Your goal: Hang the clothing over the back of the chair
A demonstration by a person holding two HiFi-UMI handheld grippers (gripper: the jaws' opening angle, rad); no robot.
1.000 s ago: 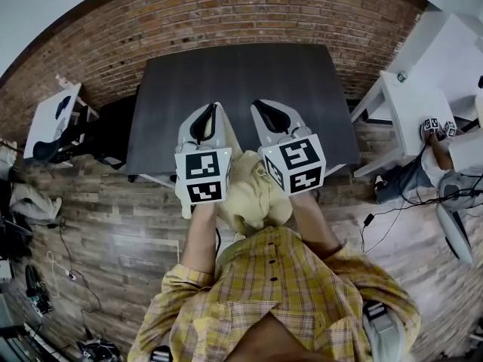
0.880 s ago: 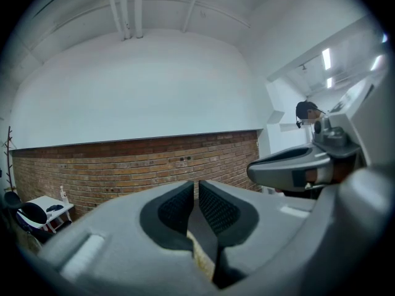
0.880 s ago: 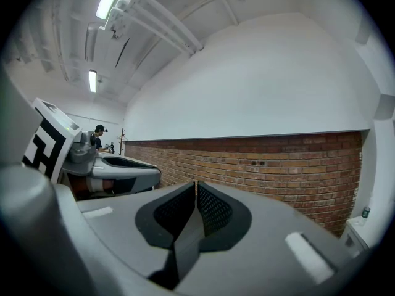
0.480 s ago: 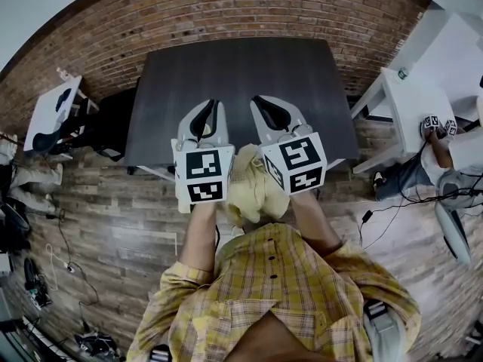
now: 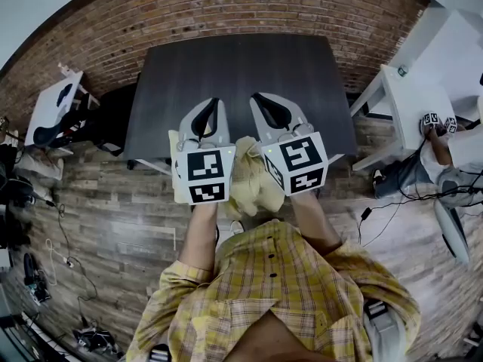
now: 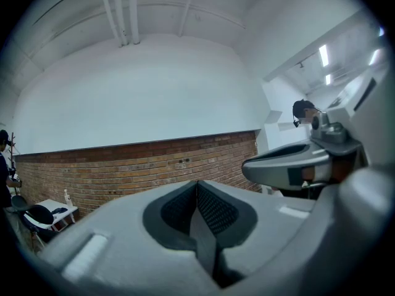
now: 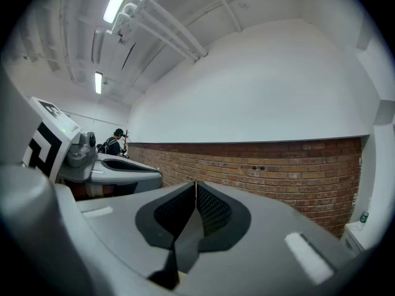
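Since one second ago the clothing point(image 5: 253, 183), a pale yellow bunch, has come up a little: its lower end hangs less far toward the plaid shirt point(image 5: 279, 285), and a strip of it now shows at the outer side of the left gripper point(image 5: 213, 102). The two grippers themselves have kept almost the same place. The left gripper and the right gripper point(image 5: 256, 99) stand side by side, close in front of the person's chest, with their noses toward the dark table point(image 5: 234, 74) and the brick wall point(image 5: 226, 13). In each gripper view the two pads are pressed together along one thin line, and both views look up at the wall and ceiling, so the noses are raised. The clothing sits between and under the two marker cubes, near the body. No fabric shows between the pads in either gripper view, so we cannot say surely whether a fold is pinched low in the jaws, out of sight, or whether the bunch only lies against the grippers. We think this raised, paired position keeps the fabric gathered and off the wooden floor point(image 5: 121, 210) during carrying, and two holds side by side would allow us to spread it later. None of it lies over a chair back yet, so we judge the hanging step is not begun.
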